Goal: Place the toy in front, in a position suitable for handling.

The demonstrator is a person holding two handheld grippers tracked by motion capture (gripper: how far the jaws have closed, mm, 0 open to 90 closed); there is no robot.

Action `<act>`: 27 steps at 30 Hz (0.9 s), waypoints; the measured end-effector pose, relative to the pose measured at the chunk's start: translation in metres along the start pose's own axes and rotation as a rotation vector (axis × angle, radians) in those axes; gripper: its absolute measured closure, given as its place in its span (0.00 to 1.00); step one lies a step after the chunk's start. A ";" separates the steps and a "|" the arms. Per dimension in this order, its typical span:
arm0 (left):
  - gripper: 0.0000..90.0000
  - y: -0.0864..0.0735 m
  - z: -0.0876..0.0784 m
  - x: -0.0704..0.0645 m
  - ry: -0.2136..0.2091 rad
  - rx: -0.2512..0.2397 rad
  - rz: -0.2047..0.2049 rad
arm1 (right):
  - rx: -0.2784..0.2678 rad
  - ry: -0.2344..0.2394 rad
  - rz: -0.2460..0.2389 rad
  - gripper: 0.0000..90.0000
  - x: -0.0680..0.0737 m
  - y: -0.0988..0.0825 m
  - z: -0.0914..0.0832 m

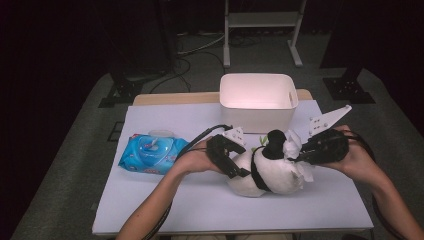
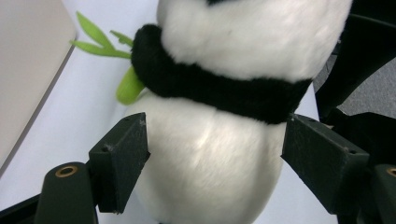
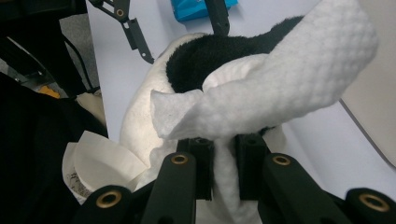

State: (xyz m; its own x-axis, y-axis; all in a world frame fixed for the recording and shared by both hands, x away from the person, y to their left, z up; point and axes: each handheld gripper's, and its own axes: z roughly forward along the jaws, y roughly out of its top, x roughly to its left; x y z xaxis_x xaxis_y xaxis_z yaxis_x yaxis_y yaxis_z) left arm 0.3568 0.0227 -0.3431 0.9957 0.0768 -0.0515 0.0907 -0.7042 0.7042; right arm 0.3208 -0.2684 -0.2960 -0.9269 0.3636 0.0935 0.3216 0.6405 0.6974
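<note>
A black-and-white panda plush [image 1: 270, 172] lies on the white table top [image 1: 200, 205], with a green bamboo sprig [image 2: 100, 44] at its side. My left gripper [image 1: 240, 172] straddles the plush's white belly [image 2: 210, 177]. Its jaws are spread and the pads stand at the fur's edges without squeezing it. My right gripper [image 1: 300, 155] comes in from the right, shut on a white textured wipe [image 3: 289, 84]. The wipe drapes over the panda's black fur [image 3: 201, 60] near its head. In the high view the wipe [image 1: 295, 142] shows as a white crumple beside the head.
A blue pack of wet wipes [image 1: 150, 152] lies at the table's left. A white open bin [image 1: 257, 100] stands at the back edge, just behind the plush. A white label [image 3: 98, 163] hangs off the plush. Dark floor and stand legs surround the table.
</note>
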 end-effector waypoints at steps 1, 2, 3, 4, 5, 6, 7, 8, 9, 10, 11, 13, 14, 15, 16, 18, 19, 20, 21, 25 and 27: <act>0.23 -0.002 0.001 0.001 -0.007 -0.012 0.002 | 0.000 0.002 0.003 0.88 -0.001 -0.001 0.000; 0.23 -0.004 0.002 0.002 -0.010 -0.026 0.003 | -0.002 0.003 0.006 0.88 -0.001 -0.001 0.001; 0.23 -0.005 0.003 0.003 -0.013 -0.030 0.005 | -0.003 0.006 0.007 0.88 -0.001 -0.002 0.002; 0.22 -0.007 0.005 0.005 -0.014 -0.034 0.004 | -0.003 0.009 0.007 0.88 -0.002 -0.002 0.003; 0.21 -0.008 0.006 0.005 -0.018 -0.033 0.004 | -0.003 0.008 0.007 0.88 -0.002 -0.002 0.004; 0.21 -0.009 0.008 0.006 -0.019 -0.034 0.010 | -0.001 0.009 0.013 0.88 -0.002 -0.002 0.004; 0.20 -0.009 0.009 0.007 -0.020 -0.033 0.018 | -0.001 0.010 0.012 0.88 -0.003 -0.002 0.005; 0.19 -0.010 0.011 0.007 -0.018 -0.038 0.017 | 0.000 0.008 0.011 0.89 -0.003 -0.003 0.005; 0.17 -0.010 0.012 0.008 -0.018 -0.038 0.023 | 0.003 0.005 0.012 0.89 -0.003 -0.003 0.005; 0.15 -0.010 0.013 0.008 -0.021 -0.039 0.021 | 0.004 0.005 0.013 0.89 -0.003 -0.003 0.006; 0.14 -0.011 0.015 0.008 -0.022 -0.038 0.021 | 0.006 0.007 0.014 0.89 -0.003 -0.004 0.006; 0.13 -0.012 0.020 0.010 -0.017 -0.028 0.011 | 0.006 0.006 0.016 0.89 -0.003 -0.004 0.006; 0.11 -0.013 0.023 0.012 -0.024 -0.024 0.003 | 0.005 0.008 0.014 0.89 -0.003 -0.004 0.007; 0.11 -0.014 0.025 0.013 -0.029 -0.029 -0.006 | 0.005 0.012 0.014 0.89 -0.003 -0.004 0.007; 0.11 -0.015 0.025 0.013 -0.033 -0.029 -0.015 | 0.006 0.012 0.011 0.89 -0.003 -0.004 0.008; 0.17 -0.015 0.024 0.012 -0.036 -0.031 -0.015 | 0.004 0.012 0.014 0.89 -0.003 -0.004 0.008; 0.22 -0.015 0.023 0.012 -0.038 -0.027 -0.019 | -0.002 0.015 0.017 0.89 -0.004 -0.005 0.008; 0.25 -0.014 0.021 0.012 -0.037 -0.023 -0.025 | -0.014 0.018 0.013 0.89 -0.004 -0.006 0.008; 0.28 -0.014 0.019 0.012 -0.034 -0.022 -0.024 | -0.024 0.021 0.020 0.89 -0.004 -0.007 0.008; 0.36 -0.011 0.009 0.009 -0.002 -0.013 -0.029 | -0.063 0.009 0.018 0.88 -0.006 -0.008 0.004; 0.38 -0.009 0.002 0.006 0.010 -0.003 -0.029 | -0.074 -0.004 0.012 0.88 -0.006 -0.008 0.003</act>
State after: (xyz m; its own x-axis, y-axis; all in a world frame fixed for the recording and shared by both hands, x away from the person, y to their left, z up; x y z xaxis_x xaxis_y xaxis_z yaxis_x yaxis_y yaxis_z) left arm 0.3620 0.0283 -0.3513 0.9925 0.1039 -0.0649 0.1194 -0.6995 0.7046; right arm 0.3243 -0.2741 -0.3043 -0.9223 0.3735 0.0991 0.3170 0.5846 0.7468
